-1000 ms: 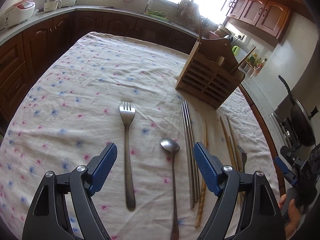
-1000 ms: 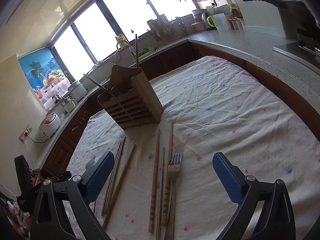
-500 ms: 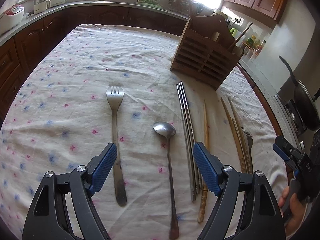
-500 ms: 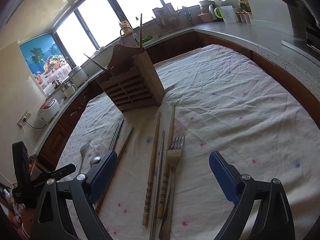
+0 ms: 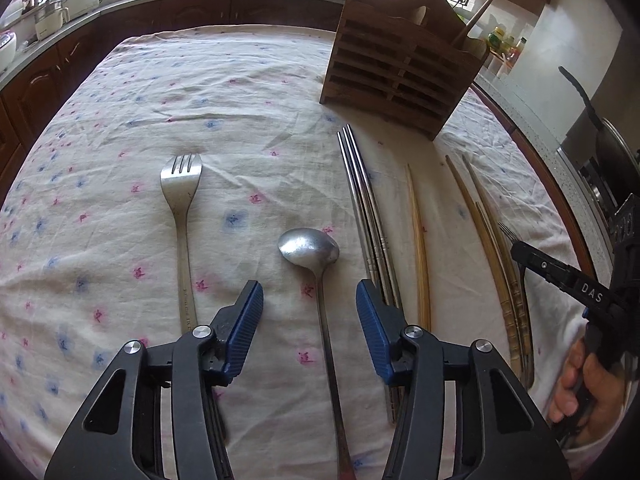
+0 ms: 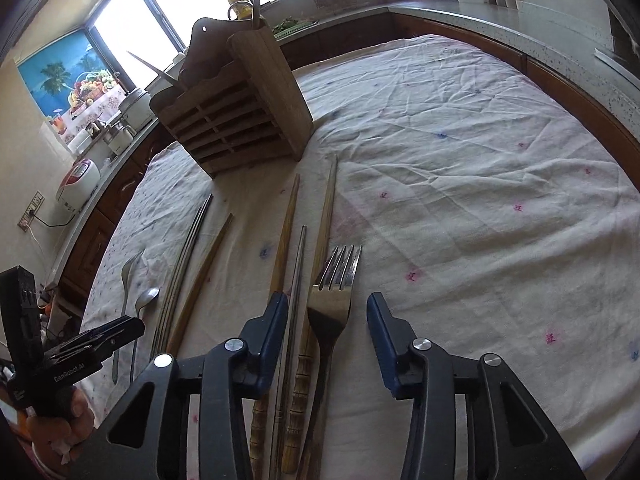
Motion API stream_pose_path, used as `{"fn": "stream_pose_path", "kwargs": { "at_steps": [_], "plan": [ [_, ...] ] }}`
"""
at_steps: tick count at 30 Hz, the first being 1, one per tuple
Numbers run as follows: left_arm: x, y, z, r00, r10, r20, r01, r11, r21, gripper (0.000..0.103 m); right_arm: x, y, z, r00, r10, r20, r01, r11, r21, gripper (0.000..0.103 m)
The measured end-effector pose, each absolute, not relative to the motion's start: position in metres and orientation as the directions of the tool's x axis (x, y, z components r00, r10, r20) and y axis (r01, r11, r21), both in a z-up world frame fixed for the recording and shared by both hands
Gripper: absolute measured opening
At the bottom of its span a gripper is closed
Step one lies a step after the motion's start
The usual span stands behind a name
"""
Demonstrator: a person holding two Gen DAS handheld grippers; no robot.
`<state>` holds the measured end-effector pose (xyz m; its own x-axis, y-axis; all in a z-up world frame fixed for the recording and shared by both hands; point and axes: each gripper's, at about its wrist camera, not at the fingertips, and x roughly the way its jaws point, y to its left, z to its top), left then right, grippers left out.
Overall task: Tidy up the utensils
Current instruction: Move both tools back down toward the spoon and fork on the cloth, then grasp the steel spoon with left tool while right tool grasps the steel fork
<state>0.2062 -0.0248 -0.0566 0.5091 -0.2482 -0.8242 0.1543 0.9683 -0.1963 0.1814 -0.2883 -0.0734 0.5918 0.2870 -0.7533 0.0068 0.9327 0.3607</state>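
The left hand-held gripper (image 5: 309,312) hangs low over the desk (image 5: 120,92) with its blue pads spread, holding nothing; the handle of a long spoon (image 5: 310,246) runs between them, its bowl just ahead. To the left of that lies a fork (image 5: 181,184), tines pointing away. To the right of the spoon sit the steel chopsticks (image 5: 362,200), then a single wooden chopstick (image 5: 418,232).

The right hand-held gripper (image 6: 327,322) is likewise spread and empty. A second fork (image 6: 333,292) lies between its pads, overlapping the nearest of 2 wooden chopsticks (image 6: 326,216), with a thin metal chopstick (image 6: 298,264) between them.

Farther back on the flowered cloth (image 6: 460,160) stands a slatted wooden utensil holder (image 6: 240,120), upright, with a couple of sticks already poking out of its top. Kitchen counters and windows lie beyond.
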Motion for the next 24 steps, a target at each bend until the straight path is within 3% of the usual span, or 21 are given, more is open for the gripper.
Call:
{"fn": "stream_pose_path", "kwargs": {
  "at_steps": [2, 6, 21, 22, 23, 24],
  "plan": [
    [0.209, -0.027, -0.057, 0.514, -0.249, -0.821, 0.16, 0.968, -0.193, 0.04, 0.184, -0.29, -0.074, 0.588, 0.297, -0.752, 0.008, 0.928, 0.372, 0.023],
    [0.217, -0.03, -0.059, 0.499, -0.265, -0.825, 0.187, 0.963, -0.196, 0.005, 0.182, -0.291, -0.072, 0.592, 0.314, -0.743, -0.002, 0.921, 0.389, 0.022],
    [0.197, -0.014, -0.015, 0.566, -0.353, -0.745, 0.202, 0.935, -0.29, 0.004, 0.16, -0.292, -0.027, 0.665, 0.381, -0.642, -0.049, 0.88, 0.472, 0.02],
    [0.195, -0.013, -0.01, 0.575, -0.358, -0.736, 0.204, 0.934, -0.294, 0.004, 0.159, -0.291, -0.024, 0.671, 0.387, -0.633, -0.055, 0.877, 0.478, 0.018],
    [0.194, -0.012, -0.005, 0.583, -0.364, -0.727, 0.207, 0.931, -0.3, 0.003, 0.158, -0.29, -0.021, 0.673, 0.393, -0.627, -0.059, 0.873, 0.484, 0.004],
    [0.192, -0.011, 0.0, 0.591, -0.372, -0.716, 0.211, 0.928, -0.308, 0.003, 0.157, -0.29, -0.018, 0.678, 0.395, -0.62, -0.06, 0.871, 0.488, 0.003]
  ]
}}
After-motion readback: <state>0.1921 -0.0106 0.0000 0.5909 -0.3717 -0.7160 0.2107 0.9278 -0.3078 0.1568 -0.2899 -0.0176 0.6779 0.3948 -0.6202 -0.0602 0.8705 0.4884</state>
